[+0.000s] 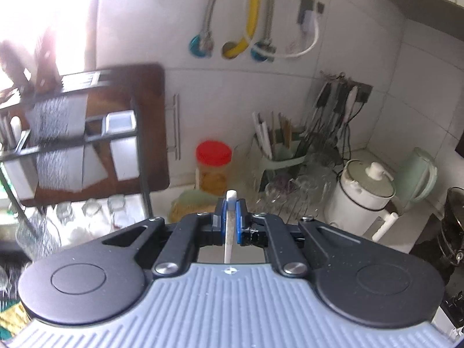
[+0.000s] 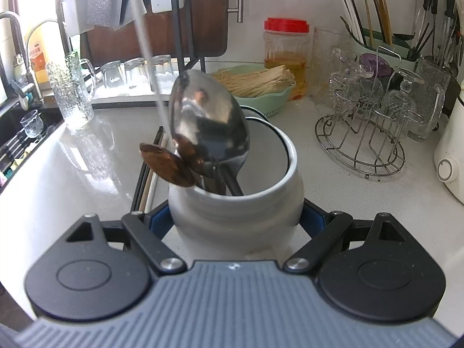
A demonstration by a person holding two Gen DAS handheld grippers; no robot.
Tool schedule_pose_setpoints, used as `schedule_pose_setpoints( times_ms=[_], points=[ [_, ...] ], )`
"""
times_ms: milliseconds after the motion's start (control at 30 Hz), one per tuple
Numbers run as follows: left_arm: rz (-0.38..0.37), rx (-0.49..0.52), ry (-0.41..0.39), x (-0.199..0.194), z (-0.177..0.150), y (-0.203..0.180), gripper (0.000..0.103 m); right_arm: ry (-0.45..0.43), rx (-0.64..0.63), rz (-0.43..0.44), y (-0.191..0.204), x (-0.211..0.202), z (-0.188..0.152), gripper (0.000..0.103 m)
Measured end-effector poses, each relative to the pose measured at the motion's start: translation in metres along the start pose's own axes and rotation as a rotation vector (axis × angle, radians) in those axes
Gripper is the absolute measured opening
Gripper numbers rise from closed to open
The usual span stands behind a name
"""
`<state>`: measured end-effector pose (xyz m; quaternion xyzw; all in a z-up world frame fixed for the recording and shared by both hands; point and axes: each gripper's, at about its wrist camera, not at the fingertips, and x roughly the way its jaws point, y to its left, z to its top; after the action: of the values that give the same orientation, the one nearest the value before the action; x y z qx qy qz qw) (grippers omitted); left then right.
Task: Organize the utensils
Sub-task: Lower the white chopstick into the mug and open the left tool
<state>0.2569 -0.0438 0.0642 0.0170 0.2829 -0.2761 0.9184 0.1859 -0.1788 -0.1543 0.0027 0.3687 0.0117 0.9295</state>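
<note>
My left gripper (image 1: 231, 206) is shut on a thin white chopstick (image 1: 229, 232) that stands between its blue pads, raised above the counter. In the right wrist view a blurred pale stick (image 2: 145, 43) slants down from the top towards the jar; it looks like the same chopstick. My right gripper (image 2: 236, 221) is shut on a white ceramic jar (image 2: 235, 226), one finger on each side. In the jar stand a large metal spoon (image 2: 208, 127), a wooden spoon (image 2: 166, 163) and dark handles. Several chopsticks (image 2: 149, 179) lie on the counter left of the jar.
Behind the jar are a green basket of dry noodles (image 2: 261, 87), a red-lidded jar (image 2: 285, 43) and a wire rack of glasses (image 2: 362, 133). A dish rack with a cutting board (image 2: 162, 14) and a glass mug (image 2: 72, 92) stand at left. A white cooker (image 2: 449, 150) sits at right.
</note>
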Motion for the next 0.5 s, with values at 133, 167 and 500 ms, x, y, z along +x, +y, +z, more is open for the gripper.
schedule_pose_setpoints(
  times_ms=[133,167,500],
  points=[
    [-0.038,0.023,-0.012,-0.004,0.011,-0.011,0.007,-0.001,0.009,-0.004,0.000,0.000,0.000,0.091],
    [-0.049,0.026,-0.015,-0.006,0.014,-0.013,0.007,-0.002,0.010,-0.005,0.000,0.000,0.000,0.091],
    [-0.124,0.049,-0.073,-0.023,0.032,-0.037,0.007,-0.002,0.013,-0.007,0.000,0.000,0.000,0.091]
  ],
)
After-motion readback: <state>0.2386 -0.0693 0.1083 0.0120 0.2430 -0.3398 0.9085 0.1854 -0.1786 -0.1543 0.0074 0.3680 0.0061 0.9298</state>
